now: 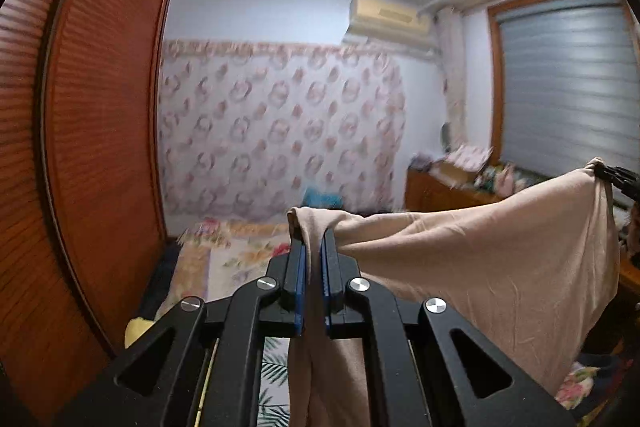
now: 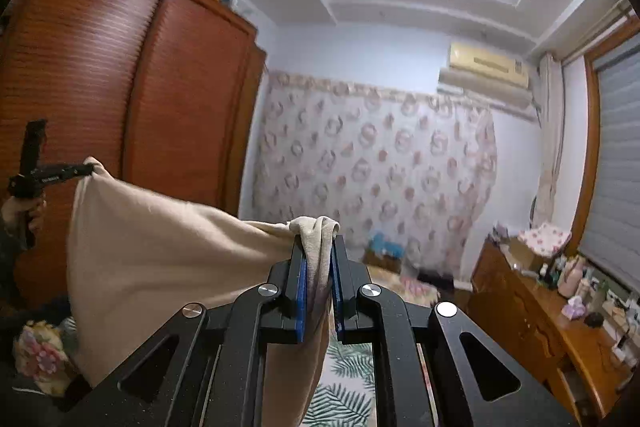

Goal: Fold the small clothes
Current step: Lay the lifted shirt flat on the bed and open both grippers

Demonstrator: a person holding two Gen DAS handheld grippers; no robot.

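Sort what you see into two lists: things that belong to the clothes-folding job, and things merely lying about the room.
Belongs to the job:
beige garment
left gripper, shut on it
right gripper, shut on it

Lying about:
wardrobe
air conditioner
flowered curtain
cluttered dresser
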